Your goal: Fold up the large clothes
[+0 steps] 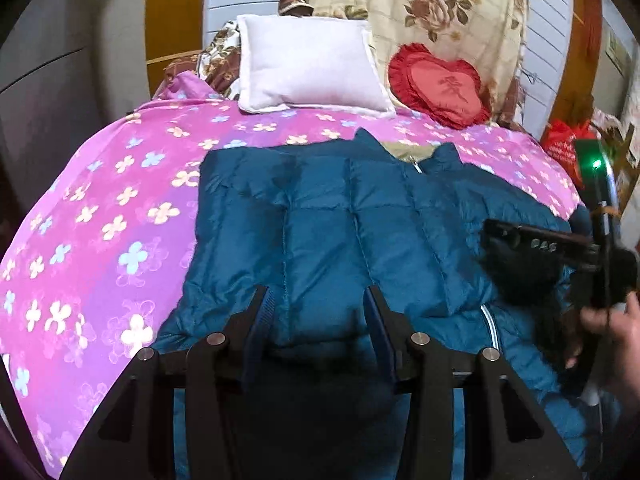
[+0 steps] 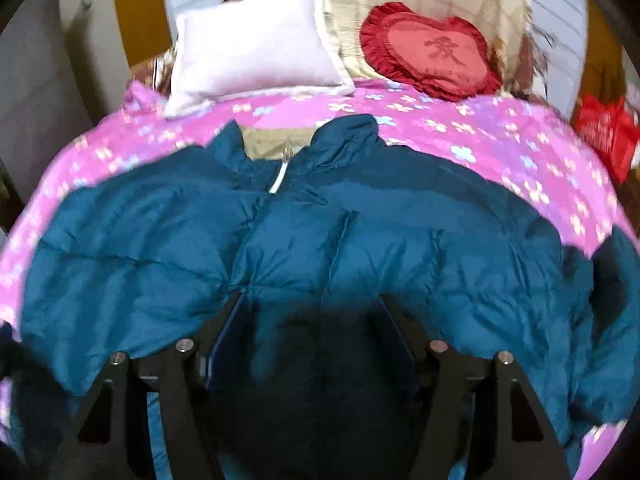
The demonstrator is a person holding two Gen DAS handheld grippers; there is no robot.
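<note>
- Left wrist view: the left gripper (image 1: 316,300) hangs with fingers apart over the teal puffer jacket (image 1: 320,224) spread on the pink flowered bedspread (image 1: 100,208). Only here, off to its right, the right gripper (image 1: 560,264) shows in a hand (image 1: 618,332).
- Right wrist view: fingers apart above the jacket's chest; ahead, white zipper (image 2: 279,174), white pillow (image 2: 256,48), red heart cushion (image 2: 432,52).

Teal jacket (image 1: 320,220) on bedspread (image 1: 120,200), maybe folded.
</note>
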